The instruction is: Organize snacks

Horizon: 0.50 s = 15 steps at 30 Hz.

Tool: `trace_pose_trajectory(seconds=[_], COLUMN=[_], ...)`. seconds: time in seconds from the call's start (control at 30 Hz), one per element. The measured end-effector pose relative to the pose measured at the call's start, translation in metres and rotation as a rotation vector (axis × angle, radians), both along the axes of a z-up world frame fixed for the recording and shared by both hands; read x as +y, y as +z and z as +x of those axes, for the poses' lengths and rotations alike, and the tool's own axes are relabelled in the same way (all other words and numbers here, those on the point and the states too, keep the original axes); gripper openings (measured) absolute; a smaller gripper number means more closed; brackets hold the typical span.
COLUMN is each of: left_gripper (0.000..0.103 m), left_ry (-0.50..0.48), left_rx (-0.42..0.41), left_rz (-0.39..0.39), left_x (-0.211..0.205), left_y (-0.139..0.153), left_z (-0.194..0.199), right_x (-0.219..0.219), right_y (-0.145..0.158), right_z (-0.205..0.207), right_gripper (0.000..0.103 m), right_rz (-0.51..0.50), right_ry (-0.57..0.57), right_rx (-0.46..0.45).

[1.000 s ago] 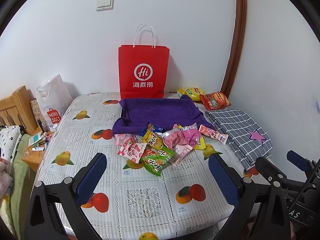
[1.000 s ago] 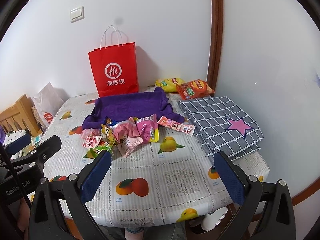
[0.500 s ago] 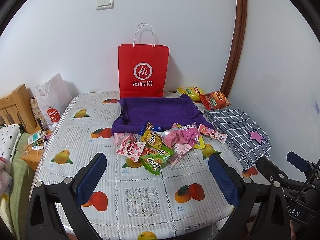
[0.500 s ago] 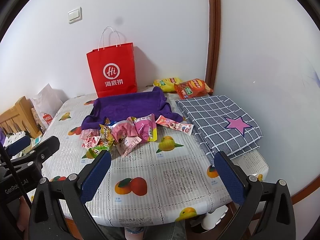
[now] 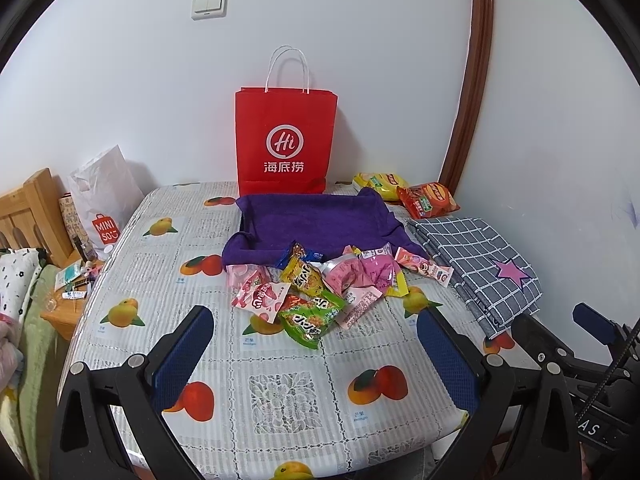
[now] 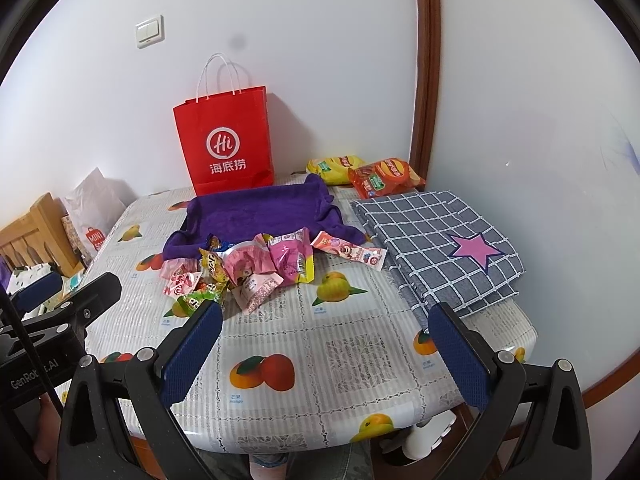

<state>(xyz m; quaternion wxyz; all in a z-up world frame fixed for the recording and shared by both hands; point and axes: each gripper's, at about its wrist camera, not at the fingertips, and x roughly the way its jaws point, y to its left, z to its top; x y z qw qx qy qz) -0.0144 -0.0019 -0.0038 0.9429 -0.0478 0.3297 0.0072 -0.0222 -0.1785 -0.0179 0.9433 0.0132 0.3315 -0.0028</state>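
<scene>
Snacks (image 5: 316, 292): loose heap of small foil and plastic packets on the table (image 5: 280, 392), just before the purple towel (image 5: 316, 220). Judged light, soft, crinkly and slippery; contents may crush. Best pinched at a flat sealed edge, such as the green packet (image 5: 310, 316) at the near side.

Left gripper (image 5: 316, 356): spread wide, empty, touching nothing, short of the heap.

Right gripper (image 6: 326, 354): spread wide, empty, over bare table.

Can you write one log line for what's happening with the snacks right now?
left gripper: open, empty | right gripper: open, empty | snacks: piled before purple towel | none moved yet
</scene>
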Motion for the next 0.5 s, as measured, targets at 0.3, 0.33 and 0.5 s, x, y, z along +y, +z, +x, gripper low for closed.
trace_pose_trajectory(seconds=[0.3,0.33,0.5], left_gripper=[0.102,0.102,0.102], left_ry=[0.0,0.0,-0.001], left_rx=[-0.001,-0.001,0.0], left_rz=[0.003,0.003,0.003], left_x=[0.0003,0.0004,0.0014], left_y=[-0.0009,-0.0009,-0.001], left_z=[-0.0003,-0.0004,0.0002], right_x=[0.0007,0.0007,0.0008], right_y=[0.0016,0.002,0.0021], right_z=[-0.0012,-0.0013,-0.0013], right_gripper=[0.102,0.102,0.102], right_rz=[0.002,0.002,0.001], right_ry=[-0.002,-0.003,-0.001], right_rx=[-0.005,-0.005,-0.006])
